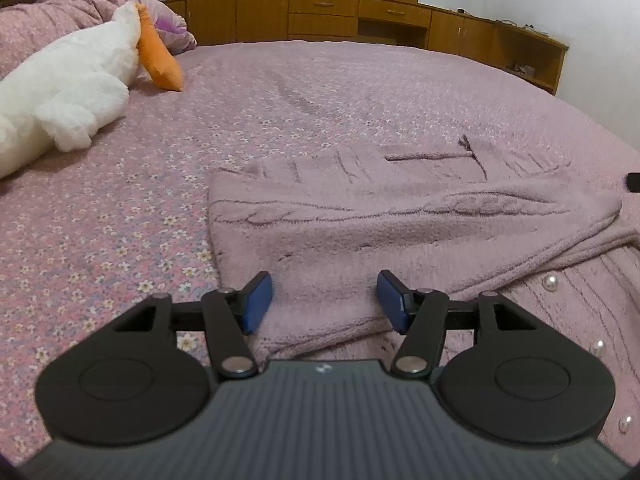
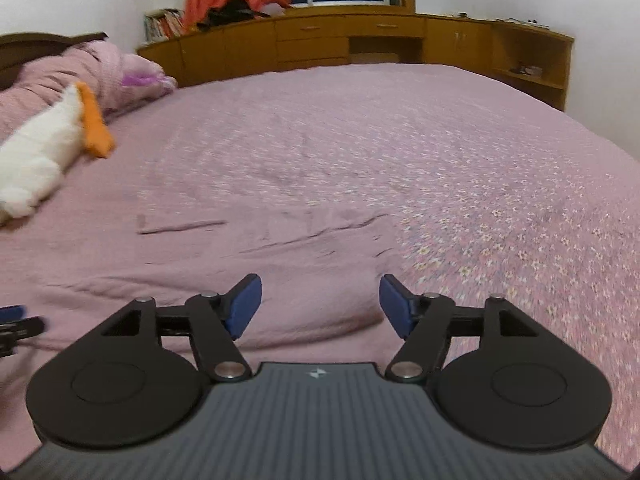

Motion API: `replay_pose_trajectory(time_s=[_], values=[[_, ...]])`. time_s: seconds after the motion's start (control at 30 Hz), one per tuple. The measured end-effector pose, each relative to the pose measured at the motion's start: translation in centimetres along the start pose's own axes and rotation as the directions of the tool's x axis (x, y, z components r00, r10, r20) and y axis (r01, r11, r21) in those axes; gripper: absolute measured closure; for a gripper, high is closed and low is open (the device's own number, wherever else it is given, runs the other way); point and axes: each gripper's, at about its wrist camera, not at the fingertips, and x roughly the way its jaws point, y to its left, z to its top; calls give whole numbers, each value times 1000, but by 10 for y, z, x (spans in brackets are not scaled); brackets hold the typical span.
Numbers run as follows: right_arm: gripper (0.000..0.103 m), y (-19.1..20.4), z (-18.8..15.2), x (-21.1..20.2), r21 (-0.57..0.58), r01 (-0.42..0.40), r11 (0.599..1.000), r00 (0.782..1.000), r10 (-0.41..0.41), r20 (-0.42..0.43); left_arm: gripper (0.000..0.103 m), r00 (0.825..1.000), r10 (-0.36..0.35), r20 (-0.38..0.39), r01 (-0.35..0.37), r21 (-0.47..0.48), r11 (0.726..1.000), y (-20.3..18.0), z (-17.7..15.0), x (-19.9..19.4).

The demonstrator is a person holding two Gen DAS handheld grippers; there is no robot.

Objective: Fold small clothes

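Note:
A mauve knitted cardigan (image 1: 400, 224) with pearl buttons (image 1: 551, 282) lies partly folded on the bed, a sleeve laid across it. My left gripper (image 1: 325, 303) is open and empty, its blue pads just above the cardigan's near left edge. In the right wrist view the same cardigan (image 2: 224, 272) lies blurred on the bedspread. My right gripper (image 2: 320, 306) is open and empty over the cardigan's near right part. The tip of the left gripper (image 2: 16, 322) shows at the left edge of the right wrist view.
The bed has a pink floral bedspread (image 1: 140, 208). A white plush goose with an orange beak (image 1: 72, 88) lies at the far left, by a bunched quilt (image 1: 72, 12). Wooden cabinets (image 1: 320, 16) stand beyond the bed's far edge.

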Motion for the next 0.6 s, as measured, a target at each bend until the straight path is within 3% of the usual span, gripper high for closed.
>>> replay_pose_trajectory(time_s=[0.17, 0.3, 0.47, 0.6], values=[[20, 14, -21, -58, 20, -67, 998, 998, 67, 19, 43, 1000, 6, -10, -6, -6, 1000, -6, -3, -20], [19, 28, -46, -94, 4, -119, 993, 993, 119, 14, 43, 1000, 9, -22, -9, -39, 999, -8, -7, -44], [16, 39, -75, -117, 3, -163, 987, 987, 163, -2, 43, 998, -12, -54, 6, -111, 994, -9, -23, -75], [15, 40, -92, -127, 0, -180, 984, 983, 180, -29, 43, 997, 21, -78, -28, -86, 996, -20, -36, -98]])
